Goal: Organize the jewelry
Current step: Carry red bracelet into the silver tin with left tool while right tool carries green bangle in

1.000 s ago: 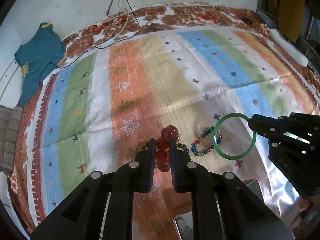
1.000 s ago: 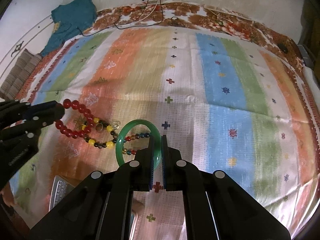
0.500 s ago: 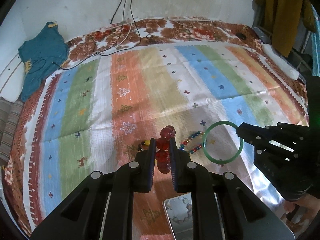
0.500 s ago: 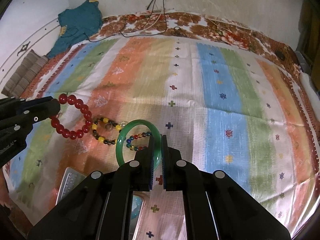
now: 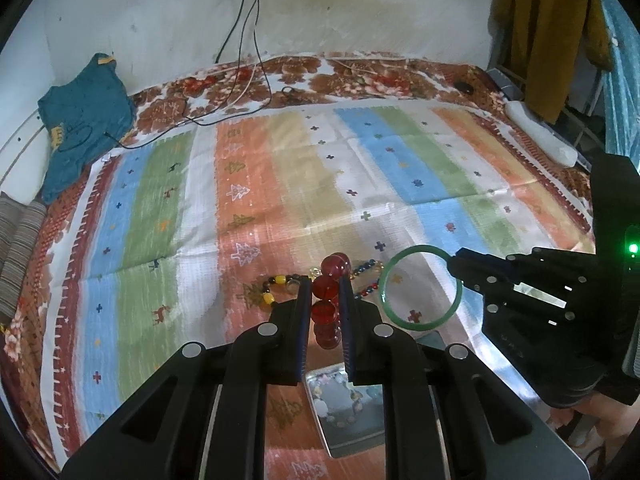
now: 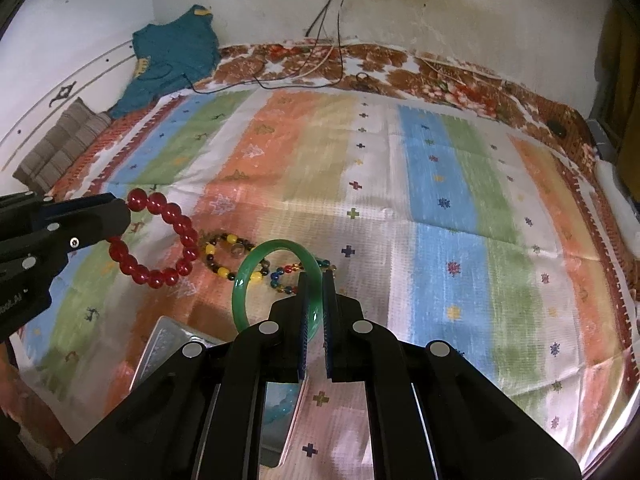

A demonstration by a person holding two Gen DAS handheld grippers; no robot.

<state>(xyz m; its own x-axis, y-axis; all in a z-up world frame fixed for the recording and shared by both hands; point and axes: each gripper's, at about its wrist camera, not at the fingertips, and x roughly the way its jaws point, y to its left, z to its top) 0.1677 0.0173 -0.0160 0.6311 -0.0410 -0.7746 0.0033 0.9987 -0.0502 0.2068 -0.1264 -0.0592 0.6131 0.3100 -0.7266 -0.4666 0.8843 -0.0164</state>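
My left gripper [image 5: 325,285] is shut on a red bead bracelet [image 5: 326,288] and holds it above the striped cloth; the bracelet shows as a ring in the right wrist view [image 6: 168,248]. My right gripper [image 6: 316,280] is shut on a green bangle [image 6: 276,276], also held in the air; the bangle shows in the left wrist view [image 5: 420,286]. A yellow and black bead bracelet [image 6: 226,258] and a small multicoloured bead bracelet [image 6: 290,276] lie on the cloth below. A metal tray [image 5: 346,408] with pale beads in it lies near me under the grippers.
The striped cloth [image 5: 280,184] covers a bed. A teal garment [image 5: 82,120] and a folded striped cloth [image 5: 16,248] lie at the far left. Cables [image 5: 244,80] run from a wall socket. A mustard garment [image 5: 548,32] hangs at the right.
Both grippers have risen and drawn back from the cloth with their bracelets. The tray has come further into view beneath them.
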